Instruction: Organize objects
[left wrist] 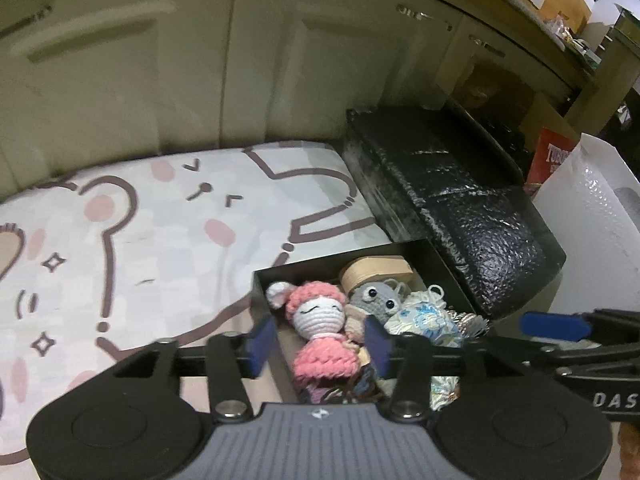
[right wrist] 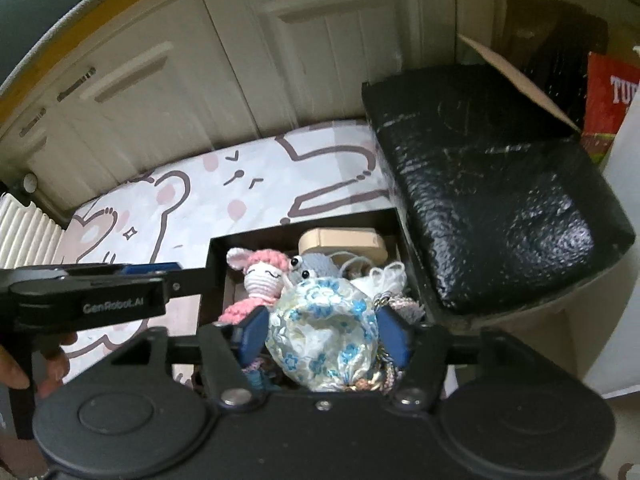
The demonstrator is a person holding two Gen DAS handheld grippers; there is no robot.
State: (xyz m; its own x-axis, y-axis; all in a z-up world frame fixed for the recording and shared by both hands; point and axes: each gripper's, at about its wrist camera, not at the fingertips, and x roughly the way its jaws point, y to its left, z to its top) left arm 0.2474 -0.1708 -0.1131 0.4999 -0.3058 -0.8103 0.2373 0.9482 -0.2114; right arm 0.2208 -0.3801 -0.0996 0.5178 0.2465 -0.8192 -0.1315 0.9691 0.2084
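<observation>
Crocheted doll [left wrist: 318, 332], pouch [right wrist: 324, 332] already in black box [left wrist: 264, 284]; both jaws part open, empty; lid [left wrist: 460, 208] off, closing seemingly remains

Ahead of the tongs, cream cabinet doors [left wrist: 192, 60] with metal handles [right wrist: 76, 85] run along the back. A red printed carton [left wrist: 554, 158] stands far to their right (its lettering cut off), beside a white bubble-wrap sheet [left wrist: 592, 216]. A white ribbed panel [right wrist: 24, 236] sits far left of them.
</observation>
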